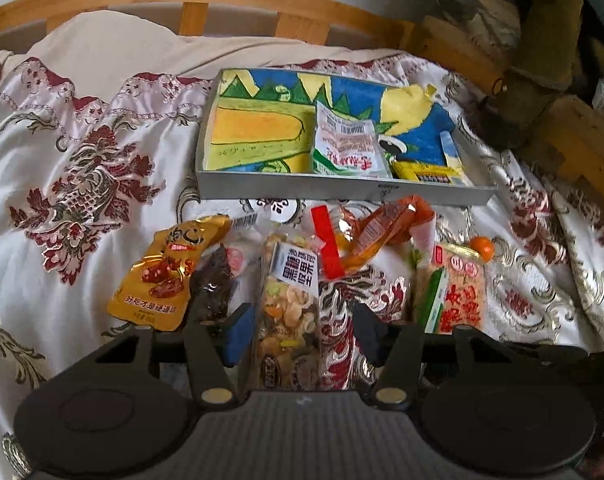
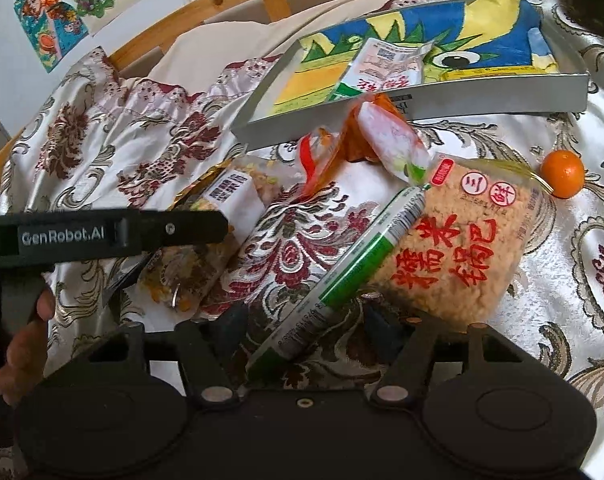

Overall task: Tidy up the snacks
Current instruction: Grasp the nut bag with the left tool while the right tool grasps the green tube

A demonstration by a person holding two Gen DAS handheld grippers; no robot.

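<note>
- Tongs of the left gripper (image 1: 299,330) stand partly spread at the lower centre of the left wrist view. A clear nut-mix packet (image 1: 289,312) lies between the fingers, its edge against the blue pad on the left side. The pad on the other side is clear of it, so no pinch shows.
- Tongs of the right gripper (image 2: 306,332) at the lower centre of the right wrist view are likewise partly spread. A green-and-white stick pack (image 2: 342,276) runs slantwise between the fingers; whether the pads press it I cannot tell.
- Writing: the nut-mix packet bears a white label with dark Chinese characters. A rice-cracker pack (image 2: 458,248), right of centre and touching the stick pack, carries large red Chinese characters and a small red stamp. "GenRobot.AI" reads in white on the left gripper's black body at middle left of the right wrist view, with a hand (image 2: 21,344) below it.
- Snacks lie on a floral bedspread (image 1: 81,184): a golden pouch (image 1: 161,276) at lower left, an orange wrapper (image 1: 394,228) at centre and a small orange fruit (image 2: 562,174) at right.
- Grey tray (image 1: 342,190) at upper centre, lined with a bright drawing, holds a white packet (image 1: 346,144) with a barcode and a yellow packet (image 1: 430,172).
</note>
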